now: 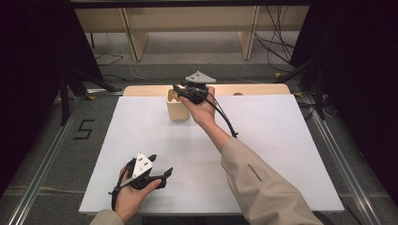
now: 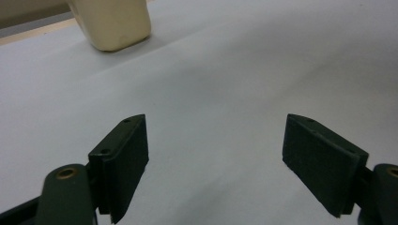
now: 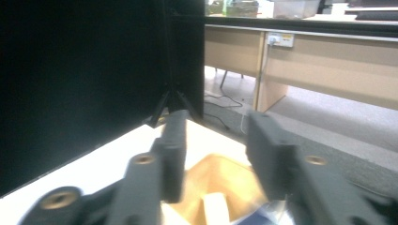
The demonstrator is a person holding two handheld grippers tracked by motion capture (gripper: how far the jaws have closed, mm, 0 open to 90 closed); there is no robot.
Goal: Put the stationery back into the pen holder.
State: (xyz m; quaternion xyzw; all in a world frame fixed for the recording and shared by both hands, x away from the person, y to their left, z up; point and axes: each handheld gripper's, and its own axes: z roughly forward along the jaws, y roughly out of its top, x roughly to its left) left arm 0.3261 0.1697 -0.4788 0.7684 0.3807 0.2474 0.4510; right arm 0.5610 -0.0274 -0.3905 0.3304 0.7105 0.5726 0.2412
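While right gripper (image 1: 180, 90) hovers over cream cup (image 1: 177, 110), white table (image 1: 263, 140) bare around.

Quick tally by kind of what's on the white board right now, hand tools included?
Cream container: 1, at the far edge of the white board.
Hand tools: 2, the left tool open near the front edge, the right tool open over the container.
Total: 3

Your right hand (image 1: 202, 108) hides the side of the cream cup (image 1: 177, 110) near the table's far edge, and whatever lies inside it looks too blurry to tell.
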